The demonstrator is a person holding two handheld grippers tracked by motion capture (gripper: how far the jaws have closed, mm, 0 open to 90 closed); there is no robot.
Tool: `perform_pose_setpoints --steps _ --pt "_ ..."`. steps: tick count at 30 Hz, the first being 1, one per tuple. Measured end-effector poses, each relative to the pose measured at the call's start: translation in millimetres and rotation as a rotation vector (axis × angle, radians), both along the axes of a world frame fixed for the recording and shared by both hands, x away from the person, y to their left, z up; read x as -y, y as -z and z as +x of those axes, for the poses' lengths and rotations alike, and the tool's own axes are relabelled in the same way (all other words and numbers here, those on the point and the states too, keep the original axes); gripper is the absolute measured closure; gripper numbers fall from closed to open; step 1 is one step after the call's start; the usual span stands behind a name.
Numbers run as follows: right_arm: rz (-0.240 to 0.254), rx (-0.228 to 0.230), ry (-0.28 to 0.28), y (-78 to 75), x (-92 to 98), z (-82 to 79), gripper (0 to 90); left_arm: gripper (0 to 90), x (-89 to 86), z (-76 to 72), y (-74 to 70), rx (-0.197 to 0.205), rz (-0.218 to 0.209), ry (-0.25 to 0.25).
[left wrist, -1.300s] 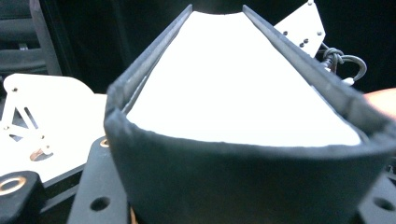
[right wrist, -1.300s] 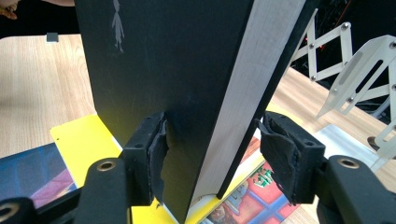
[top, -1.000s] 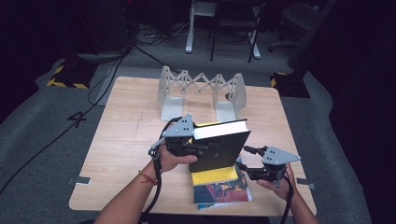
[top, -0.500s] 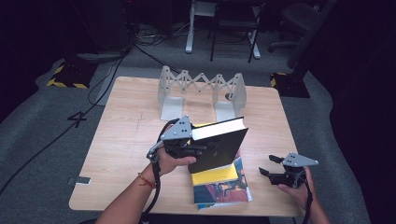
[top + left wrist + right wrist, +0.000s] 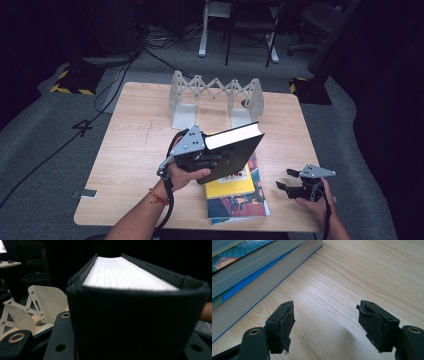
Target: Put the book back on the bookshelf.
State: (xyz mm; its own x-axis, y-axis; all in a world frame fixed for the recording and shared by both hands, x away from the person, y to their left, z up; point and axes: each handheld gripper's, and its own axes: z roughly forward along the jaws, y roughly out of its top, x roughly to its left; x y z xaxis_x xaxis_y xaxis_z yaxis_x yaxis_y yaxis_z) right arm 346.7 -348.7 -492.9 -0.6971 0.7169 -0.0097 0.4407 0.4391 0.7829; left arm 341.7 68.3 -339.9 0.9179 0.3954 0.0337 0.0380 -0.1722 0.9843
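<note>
My left gripper (image 5: pixel 200 156) is shut on the spine end of a thick black hardcover book (image 5: pixel 234 149) and holds it tilted above the table, page edges facing up. In the left gripper view the book (image 5: pixel 130 277) sits between both jaws. Under it a stack of books (image 5: pixel 237 197) with a yellow and blue cover lies flat near the table's front edge. My right gripper (image 5: pixel 289 181) hovers low over the wood to the right of that stack (image 5: pixel 249 277). Its jaws have just been opening and have nothing between them (image 5: pixel 325 322).
A white accordion-style book rack (image 5: pixel 215 95) stands at the back of the wooden table (image 5: pixel 135 145). Cables, chair legs and a dark floor lie beyond the far edge. The table's front right corner is just beside my right hand.
My right gripper has drawn away from the black book's lower corner, going right and down to the table surface. The left gripper keeps the book in nearly the same place.
</note>
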Motion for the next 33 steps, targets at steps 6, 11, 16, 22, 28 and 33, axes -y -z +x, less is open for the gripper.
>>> perform_pose_setpoints --steps 6,11,16,22,28,33 --pt "-0.009 -0.011 0.009 5.5 -0.9 2.1 28.0 53.2 -15.4 -0.1 -3.8 0.009 0.006 -0.054" --pt "-0.030 -0.024 0.010 9.7 -2.2 3.2 28.1 53.2 -32.5 1.8 -6.6 0.004 0.002 -0.099" --pt "-0.036 -0.028 0.010 10.5 -3.8 3.5 28.4 53.2 -47.9 4.5 -7.8 0.009 0.024 -0.151" --pt "-0.035 -0.030 0.010 11.0 -4.0 3.4 28.5 53.2 -66.5 9.0 -8.8 0.011 0.021 -0.211" --pt "-0.034 -0.033 0.013 11.5 -3.8 4.0 28.4 53.2 -88.3 16.1 -11.3 0.005 0.006 -0.285" --pt "-0.035 -0.035 0.013 11.5 -3.9 4.2 28.4 53.2 -103.2 21.7 -9.9 0.004 0.011 -0.355"
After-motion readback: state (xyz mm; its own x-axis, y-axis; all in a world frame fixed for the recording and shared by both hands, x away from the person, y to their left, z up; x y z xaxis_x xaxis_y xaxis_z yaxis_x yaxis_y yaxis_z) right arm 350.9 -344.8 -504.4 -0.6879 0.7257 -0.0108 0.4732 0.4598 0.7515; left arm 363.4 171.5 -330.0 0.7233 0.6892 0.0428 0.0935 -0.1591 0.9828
